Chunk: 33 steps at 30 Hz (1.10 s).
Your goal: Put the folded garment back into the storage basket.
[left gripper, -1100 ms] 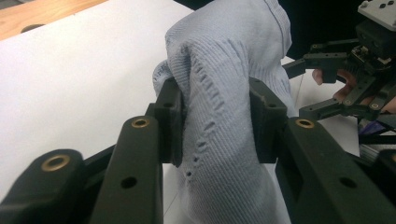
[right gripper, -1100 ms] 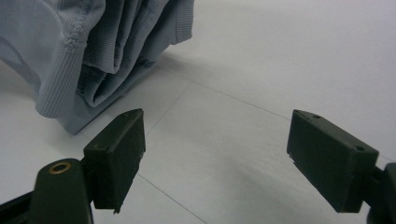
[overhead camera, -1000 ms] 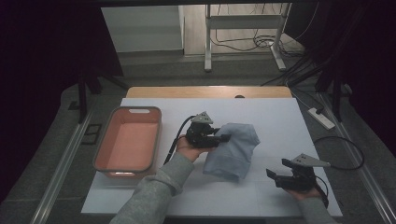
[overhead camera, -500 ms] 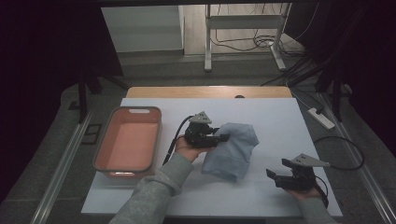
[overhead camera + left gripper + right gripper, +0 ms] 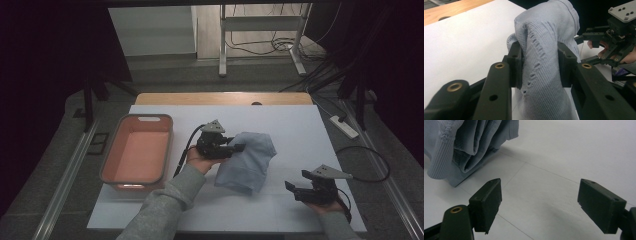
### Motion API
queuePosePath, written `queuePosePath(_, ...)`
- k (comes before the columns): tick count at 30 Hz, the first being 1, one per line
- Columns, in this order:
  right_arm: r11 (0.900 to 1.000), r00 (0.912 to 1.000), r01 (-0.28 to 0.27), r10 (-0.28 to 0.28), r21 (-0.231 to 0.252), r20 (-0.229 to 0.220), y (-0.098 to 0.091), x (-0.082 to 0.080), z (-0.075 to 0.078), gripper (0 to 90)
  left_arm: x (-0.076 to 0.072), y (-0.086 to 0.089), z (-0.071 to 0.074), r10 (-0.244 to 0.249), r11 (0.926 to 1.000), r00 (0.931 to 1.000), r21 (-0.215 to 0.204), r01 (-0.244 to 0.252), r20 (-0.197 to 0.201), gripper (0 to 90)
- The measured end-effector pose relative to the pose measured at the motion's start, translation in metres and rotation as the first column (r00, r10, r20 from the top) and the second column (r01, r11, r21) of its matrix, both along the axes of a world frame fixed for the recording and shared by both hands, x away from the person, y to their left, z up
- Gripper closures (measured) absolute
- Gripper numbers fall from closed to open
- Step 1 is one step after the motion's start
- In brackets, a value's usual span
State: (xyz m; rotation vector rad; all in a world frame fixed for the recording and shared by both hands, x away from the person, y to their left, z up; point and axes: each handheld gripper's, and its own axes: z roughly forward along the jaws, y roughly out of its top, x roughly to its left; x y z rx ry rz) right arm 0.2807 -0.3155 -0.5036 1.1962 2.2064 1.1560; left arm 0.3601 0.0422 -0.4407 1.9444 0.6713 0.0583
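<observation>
- Dark room, cables on the floor beyond: a white worktop [image 5: 300, 125] lies under the high camera, with a wooden strip along its 12 o'clock edge.
- Left hand-held gripper [image 5: 239, 148] sits near the worktop's centre, its jaws pointing toward 3 o'clock and clamped on a bunched fold of a pale blue knit [image 5: 247, 160].
- Seen from the left gripper's own camera, the knit [image 5: 544, 62] is squeezed between both pads [image 5: 515, 63], with fabric rising above them and hanging below.
- Pale blue and ribbed, the knit lies crumpled at the middle of the worktop, just to the 3 o'clock side of the left gripper, its lower part trailing toward 6 o'clock.
- Right hand-held gripper [image 5: 295, 187] rests at about 4 o'clock on the worktop, well apart from the knit, jaws pointing toward 9 o'clock.
- Its own camera shows the right gripper [image 5: 539, 200] with jaws spread wide and nothing between them; the folded edge of the knit [image 5: 469, 147] lies at 10 o'clock in that view.
- An orange-pink tray [image 5: 107, 170] stands at 9 o'clock on the worktop, apart from both grippers.
- Grey sleeve [image 5: 165, 205] enters from 6 o'clock behind the left gripper.
</observation>
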Motion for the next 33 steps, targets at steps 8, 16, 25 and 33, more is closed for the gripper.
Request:
queuePosePath(8, 1.0000, 1.0000, 0.008, -0.008, 0.000, 0.005, 0.000, 0.000, 0.000, 19.8, -0.001, 0.002, 0.001, 0.006, 1.0000, 1.0000, -0.005, -0.006, 0.005, 62.8)
queuePosePath(16, 1.0000, 1.0000, 0.007, -0.007, -0.002, 0.005, 0.000, 0.001, 0.000, 19.7, -0.005, 0.010, 0.006, 0.022, 0.9995, 0.9997, -0.021, -0.022, 0.014, 63.0)
queuePosePath(25, 0.9999, 0.9999, 0.010, -0.010, -0.004, 0.004, 0.000, 0.001, 0.000, 19.7, -0.009, 0.030, 0.012, 0.061, 0.9975, 0.9980, -0.037, -0.060, 0.021, 63.0)
queuePosePath(33, 0.9999, 0.9999, 0.012, -0.012, -0.006, 0.003, 0.000, 0.001, 0.000, 19.6, -0.013, 0.050, 0.018, 0.100, 0.9937, 0.9946, -0.056, -0.098, 0.030, 63.2)
